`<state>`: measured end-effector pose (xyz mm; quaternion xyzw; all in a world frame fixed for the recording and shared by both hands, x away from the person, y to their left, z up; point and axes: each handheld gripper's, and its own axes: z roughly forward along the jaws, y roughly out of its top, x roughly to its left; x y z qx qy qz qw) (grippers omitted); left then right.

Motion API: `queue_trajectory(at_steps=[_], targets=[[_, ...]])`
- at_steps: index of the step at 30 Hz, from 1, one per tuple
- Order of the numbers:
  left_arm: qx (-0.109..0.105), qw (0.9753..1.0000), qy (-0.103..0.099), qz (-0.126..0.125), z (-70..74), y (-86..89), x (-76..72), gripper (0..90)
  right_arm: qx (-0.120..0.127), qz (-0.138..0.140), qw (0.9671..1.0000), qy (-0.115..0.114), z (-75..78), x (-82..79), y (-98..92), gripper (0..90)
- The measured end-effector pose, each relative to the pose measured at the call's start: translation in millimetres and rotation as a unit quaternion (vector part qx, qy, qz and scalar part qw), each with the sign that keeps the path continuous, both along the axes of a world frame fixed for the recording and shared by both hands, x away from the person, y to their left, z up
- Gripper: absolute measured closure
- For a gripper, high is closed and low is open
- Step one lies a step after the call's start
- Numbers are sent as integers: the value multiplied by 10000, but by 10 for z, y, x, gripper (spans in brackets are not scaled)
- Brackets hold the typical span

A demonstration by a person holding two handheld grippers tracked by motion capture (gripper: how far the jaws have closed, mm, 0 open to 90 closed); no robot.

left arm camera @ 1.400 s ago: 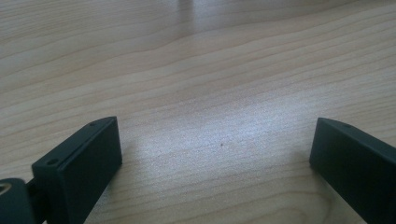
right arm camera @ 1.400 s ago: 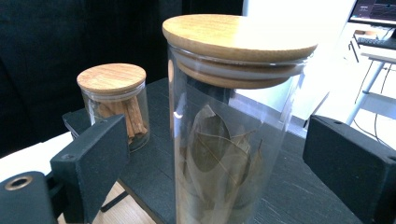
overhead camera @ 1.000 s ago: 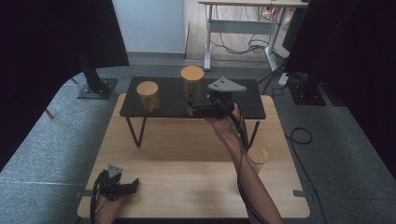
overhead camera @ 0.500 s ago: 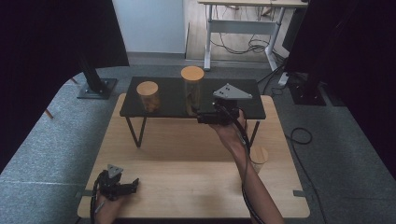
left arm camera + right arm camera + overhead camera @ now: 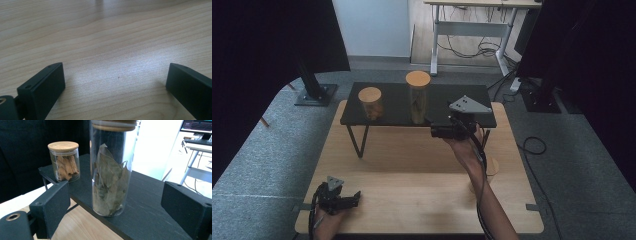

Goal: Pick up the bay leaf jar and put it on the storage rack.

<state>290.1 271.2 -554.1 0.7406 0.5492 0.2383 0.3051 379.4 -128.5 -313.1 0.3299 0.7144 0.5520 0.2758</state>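
Right tool (image 5: 438, 131) gaping wide, facing tall leaf jar (image 5: 110, 167) standing ahead near black shelf (image 5: 150, 215) front edge, untouched | cinnamon jar (image 5: 64, 161) sitting farther left | left tool (image 5: 115, 82) lying spread over bare bench (image 5: 105, 37).

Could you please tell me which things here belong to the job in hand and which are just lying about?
In the job:
- tall jar of leaves, standing on the black shelf
- right gripper, open, jaws either side of that jar

Lying about:
- short jar of cinnamon sticks
- left gripper, open over the wooden table
- round wooden disc
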Motion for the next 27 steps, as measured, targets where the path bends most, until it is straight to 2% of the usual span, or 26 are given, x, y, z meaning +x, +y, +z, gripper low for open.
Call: queue_trajectory(at_steps=[27], targets=[[-20,10000,-10,12,-2,-3,0,21,-20,-244,9997,-38,-136,-226,-292,88]])
